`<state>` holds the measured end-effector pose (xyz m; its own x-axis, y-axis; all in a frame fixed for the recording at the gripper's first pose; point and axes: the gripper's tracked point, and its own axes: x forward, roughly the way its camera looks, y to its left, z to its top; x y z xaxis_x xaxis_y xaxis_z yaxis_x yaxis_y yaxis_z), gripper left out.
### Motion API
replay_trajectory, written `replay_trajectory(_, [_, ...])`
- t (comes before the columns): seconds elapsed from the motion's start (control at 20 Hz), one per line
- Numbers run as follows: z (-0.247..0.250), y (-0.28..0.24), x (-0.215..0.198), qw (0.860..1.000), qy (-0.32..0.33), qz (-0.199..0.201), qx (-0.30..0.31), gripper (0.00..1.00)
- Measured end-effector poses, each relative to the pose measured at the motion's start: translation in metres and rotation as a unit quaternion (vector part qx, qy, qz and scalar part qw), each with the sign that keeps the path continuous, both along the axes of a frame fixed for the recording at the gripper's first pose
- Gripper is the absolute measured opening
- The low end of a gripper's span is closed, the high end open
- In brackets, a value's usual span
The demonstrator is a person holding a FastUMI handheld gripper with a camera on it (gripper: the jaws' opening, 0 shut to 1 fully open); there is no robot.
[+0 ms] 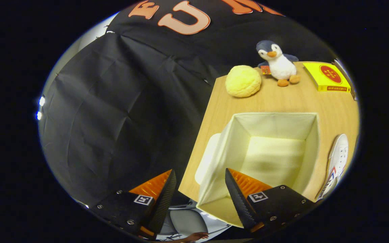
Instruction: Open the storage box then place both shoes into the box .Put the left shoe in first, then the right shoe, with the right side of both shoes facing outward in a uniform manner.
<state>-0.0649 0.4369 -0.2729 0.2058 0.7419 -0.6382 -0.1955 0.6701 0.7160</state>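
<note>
A cream fabric storage box [311,133] stands open on the wooden table [282,99], its inside bare. Its lid [207,158] lies flat against the box's left side, near the table's left edge. A white shoe [337,162] with red and blue marks lies on the table just right of the box. My gripper [199,179] hovers above the box's near left corner, open, nothing between its fingers. One finger [238,192] overlaps the box's near wall; the other [165,194] hangs off the table's left edge.
Beyond the box sit a round yellow plush [243,81], a toy penguin [277,64] and a flat yellow box [328,77]. The table's left edge drops off beside the lid. A grey chair seat [187,221] and a hand [196,236] show below.
</note>
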Motion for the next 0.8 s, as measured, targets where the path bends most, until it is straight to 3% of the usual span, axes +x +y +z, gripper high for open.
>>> replay_trajectory(0.15, [-0.011, -0.064, 0.013, 0.998, -0.049, -0.005, -0.042, 0.96])
replay_trajectory(0.35, [-0.042, -0.157, 0.016, 0.987, -0.093, -0.020, -0.128, 0.96])
replay_trajectory(0.6, [-0.085, -0.247, -0.007, 0.974, -0.080, -0.042, -0.209, 0.94])
replay_trajectory(0.8, [-0.125, -0.293, -0.035, 0.964, -0.044, -0.045, -0.258, 0.87])
